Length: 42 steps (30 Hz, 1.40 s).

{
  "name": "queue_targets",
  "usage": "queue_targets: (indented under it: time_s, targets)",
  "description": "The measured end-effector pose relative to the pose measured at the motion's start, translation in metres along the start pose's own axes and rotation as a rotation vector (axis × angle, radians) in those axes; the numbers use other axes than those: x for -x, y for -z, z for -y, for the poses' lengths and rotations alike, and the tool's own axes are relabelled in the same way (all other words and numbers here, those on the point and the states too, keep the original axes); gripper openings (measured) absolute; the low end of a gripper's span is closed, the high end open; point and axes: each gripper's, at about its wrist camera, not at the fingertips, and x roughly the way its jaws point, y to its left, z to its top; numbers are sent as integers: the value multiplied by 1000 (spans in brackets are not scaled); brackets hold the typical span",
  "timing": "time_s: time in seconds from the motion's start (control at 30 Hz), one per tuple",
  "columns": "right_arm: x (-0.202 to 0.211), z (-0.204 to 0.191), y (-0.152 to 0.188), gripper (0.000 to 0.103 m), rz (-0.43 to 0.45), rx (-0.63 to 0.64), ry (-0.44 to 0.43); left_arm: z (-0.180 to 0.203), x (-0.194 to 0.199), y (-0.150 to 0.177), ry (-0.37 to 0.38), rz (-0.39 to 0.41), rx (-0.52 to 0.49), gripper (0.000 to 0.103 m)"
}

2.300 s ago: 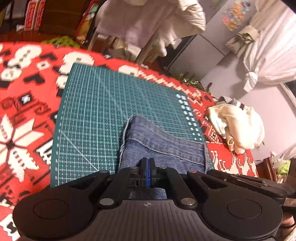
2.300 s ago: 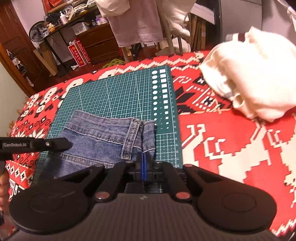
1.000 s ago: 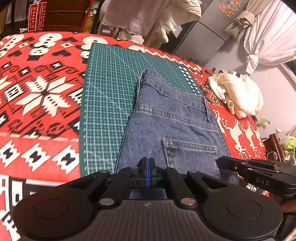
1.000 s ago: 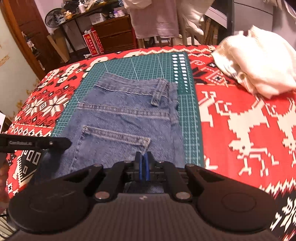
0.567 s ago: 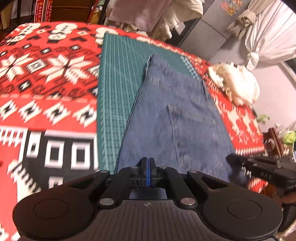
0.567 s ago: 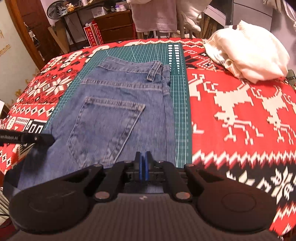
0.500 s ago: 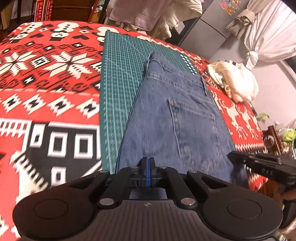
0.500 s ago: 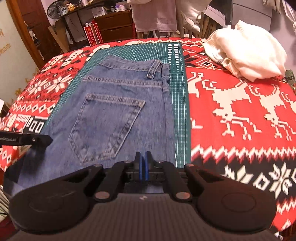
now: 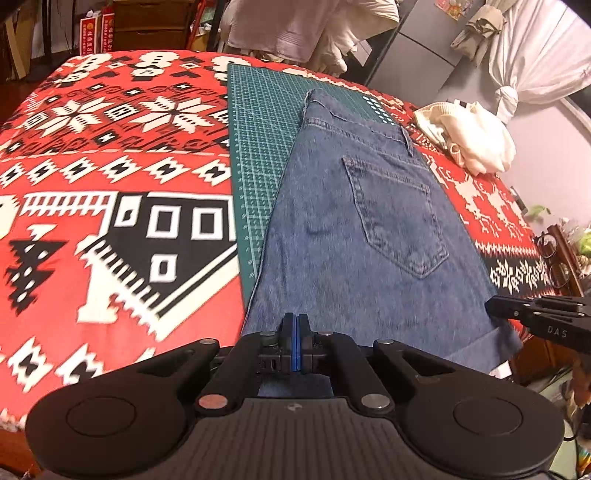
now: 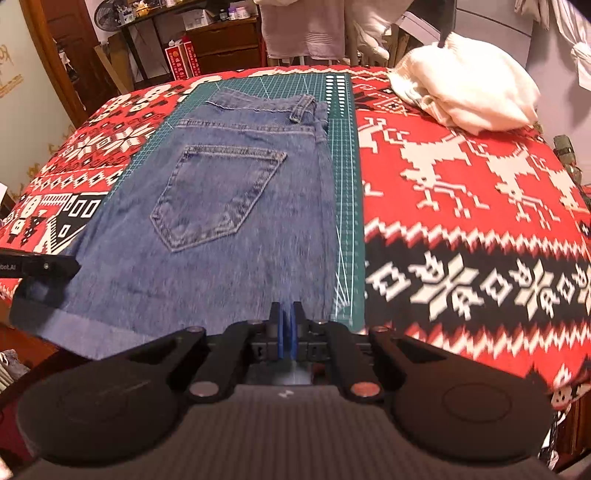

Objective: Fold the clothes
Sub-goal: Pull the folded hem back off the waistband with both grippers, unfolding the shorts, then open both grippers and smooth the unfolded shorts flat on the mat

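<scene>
On the red, white and black patterned blanket (image 9: 110, 177) lies a dark green gridded cutting mat (image 9: 258, 122), and over the mat is spread a pair of blue denim jeans (image 10: 236, 206), back side up, with one stitched back pocket (image 10: 218, 192) showing. The waistband, with its belt loop (image 10: 301, 107), points to the far end of the mat; the legs run toward the near edge of the blanket and hang past it. Left gripper (image 9: 294, 332): blue-padded jaws pressed together on the near left edge of the denim. Right gripper (image 10: 285, 328): jaws likewise clenched on the near right edge, though a thin gap between the pads suggests, as far as the blurred view allows, a fold of cloth pinched there. Each gripper appears at the margin of the other's view, beside the hanging cloth. A crumpled cream-white knitted garment (image 10: 469, 96) rests on the blanket to the right, well apart from the jeans. Pale clothes hanging on a rack (image 10: 306, 29) stand beyond the far edge.
</scene>
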Motion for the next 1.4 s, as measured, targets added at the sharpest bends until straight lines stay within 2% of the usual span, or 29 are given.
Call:
queue_targets:
  time_s: [0.23,0.27,0.33,0.4,0.5,0.6,0.73,0.8,0.97,1.13,1.4]
  targets:
    - [13,-15,10,5,58,8,-15,10,13,13,-31,26,-29,2]
    - [13,-20,10,6,67,18,-17,13,13,14,-34,33,-36,3]
    - [14,-32,10,16,102,56,1,20,12,15,-49,51,-63,3]
    - [12,-44,11,16,145,100,20,29,8,16,-73,71,-95,3]
    - [4,-60,13,16,174,127,14,40,0,19,-67,93,-118,3]
    - [0,-74,18,16,186,174,5,53,-5,23,-89,119,-182,10]
    - [-5,-83,25,17,173,229,7,61,-9,28,-129,133,-266,12]
    - [-6,-77,27,18,162,212,14,59,-7,29,-140,135,-268,16]
    - [0,-50,34,18,159,150,35,44,2,33,-154,130,-242,17]
    - [11,-22,41,18,172,82,22,29,13,40,-154,124,-205,12]
    - [16,-11,43,18,176,64,28,17,23,43,-143,124,-160,10]
